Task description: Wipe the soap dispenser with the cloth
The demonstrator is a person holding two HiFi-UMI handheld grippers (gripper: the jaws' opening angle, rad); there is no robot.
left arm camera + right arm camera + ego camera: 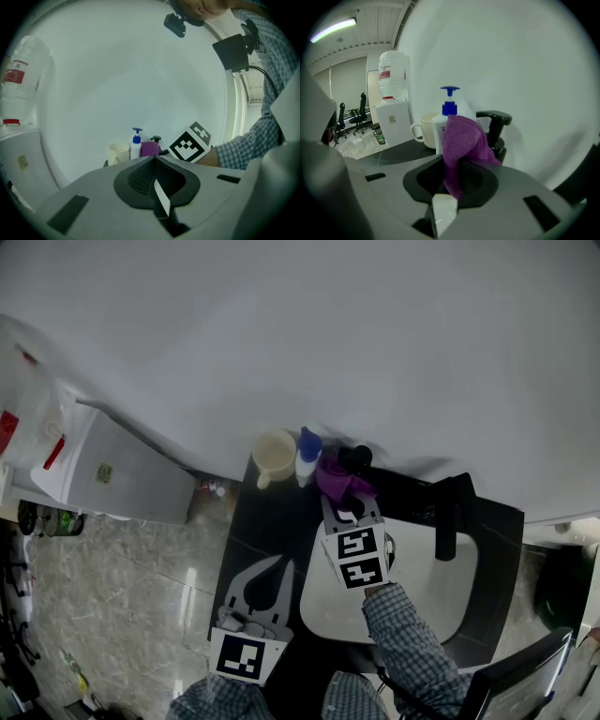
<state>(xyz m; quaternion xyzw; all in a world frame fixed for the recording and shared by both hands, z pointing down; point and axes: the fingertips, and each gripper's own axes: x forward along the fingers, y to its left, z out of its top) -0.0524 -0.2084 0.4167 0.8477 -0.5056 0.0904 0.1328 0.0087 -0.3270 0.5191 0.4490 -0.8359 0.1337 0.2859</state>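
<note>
My right gripper [340, 509] is pinching a purple cloth [335, 478]. Its jaws are closed on the lower folds, and the rest stands up past the tips in a soft, napped bunch. The black soap dispenser [357, 457] stands just beyond the cloth, against the wall. In the right gripper view its glossy, curved pump head [496, 118] shows just right of the cloth [461, 139]. I cannot tell whether the fabric touches it.

A white plastic pump bottle [307, 459] with a blue nozzle stands just left of the dispenser, partly behind the cloth. Further left is a cream mug [273, 455] with a rounded handle. All three stand on the dark, smooth counter [260, 521], beside the white basin [424, 601].

My left gripper [262, 579] is well back from them, over the counter's near edge. Its jaws are pressed together with nothing between them [154, 161].
</note>
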